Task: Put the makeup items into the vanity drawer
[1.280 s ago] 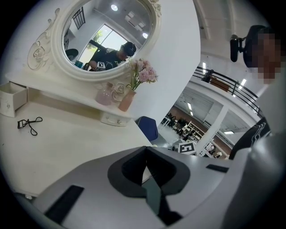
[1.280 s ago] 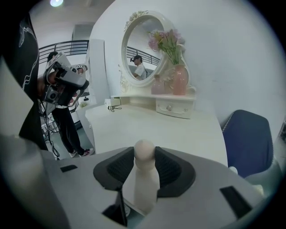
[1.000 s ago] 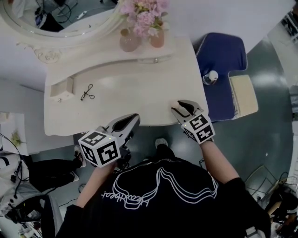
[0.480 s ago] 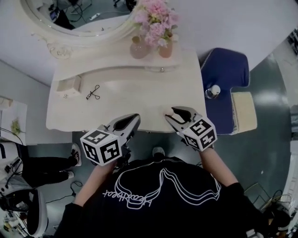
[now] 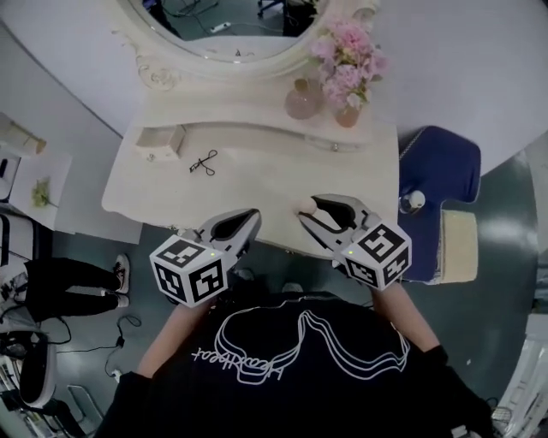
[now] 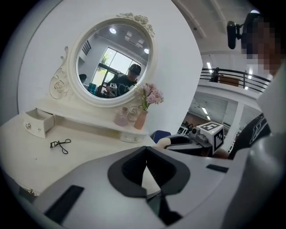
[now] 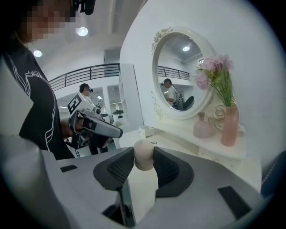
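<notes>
My right gripper (image 7: 144, 162) is shut on a beige egg-shaped makeup sponge (image 7: 144, 154), held over the front edge of the cream vanity top (image 5: 265, 184). In the head view that gripper (image 5: 310, 209) points left and inward. My left gripper (image 5: 246, 220) hovers beside it at the table's front edge, jaws shut with nothing between them (image 6: 146, 162). A black eyelash curler (image 5: 204, 162) lies on the top at the back left. Next to it a small white drawer (image 5: 163, 141) stands pulled out from the low shelf.
An oval mirror (image 5: 231, 26) rises behind the shelf. A round pink bottle (image 5: 304, 101) and a pink vase of flowers (image 5: 347, 73) stand at the back right. A blue chair (image 5: 441, 175) with a small bottle (image 5: 412, 202) stands to the right. A person's legs (image 5: 68, 282) show at the left.
My right gripper has swung left with the sponge, from the table's right front corner toward the middle. The head view has shifted, so the vanity sits further right. The left gripper has hardly moved.
</notes>
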